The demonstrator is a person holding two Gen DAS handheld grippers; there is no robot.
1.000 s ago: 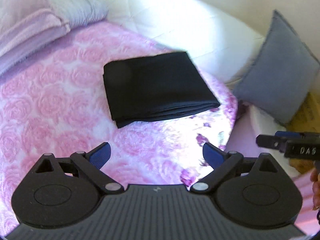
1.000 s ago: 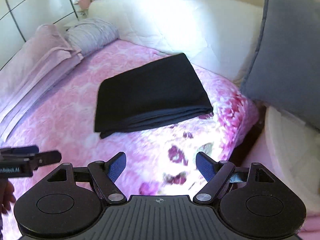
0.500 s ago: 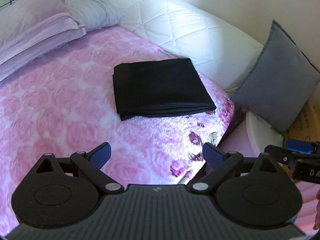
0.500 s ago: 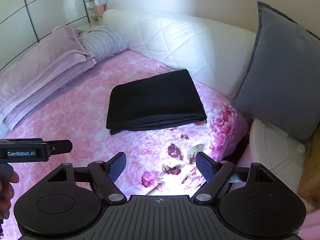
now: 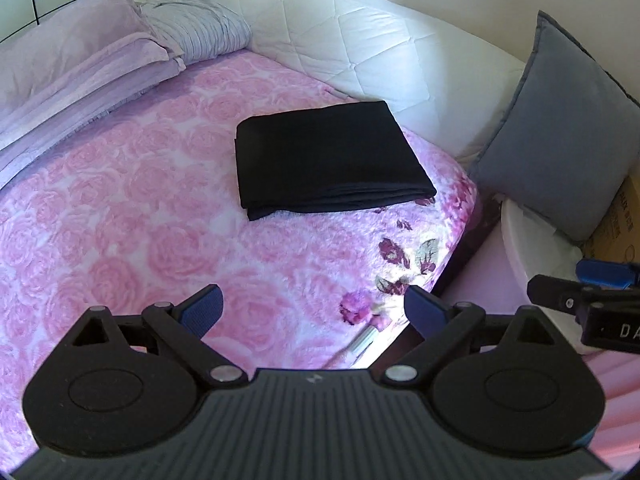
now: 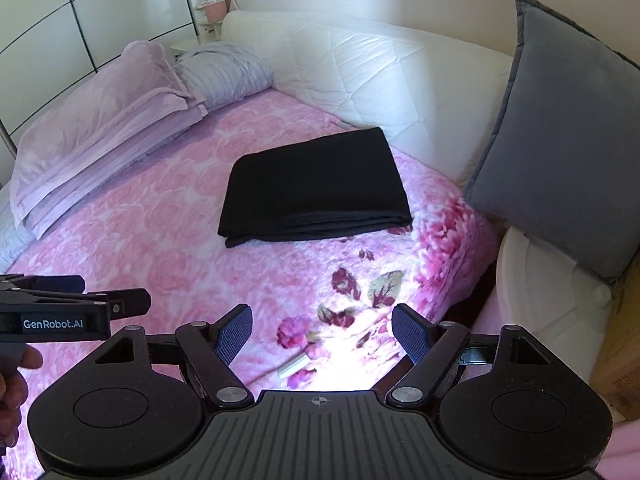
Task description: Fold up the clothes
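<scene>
Nearest, the left hand-held gripper [image 5: 312, 306] and right hand-held gripper [image 6: 322, 328] hover with fingers spread apart, holding nothing, apparently because folding looks finished. Beyond them, on the pink rose-patterned bed [image 5: 120, 200], the black folded cloth garment [image 6: 316, 188] lies as a neat rectangle. Compared with a second ago, both grippers have pulled back, so the garment appears smaller and farther.

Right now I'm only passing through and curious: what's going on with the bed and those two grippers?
A person is folding clothes with a handheld gripper in each hand. A black garment lies folded into a neat rectangle on the pink rose bedspread, near the white headboard cushion. The left gripper and the right gripper are both open and empty, held back from the garment near the bed's edge. The fold looks finished.
</scene>
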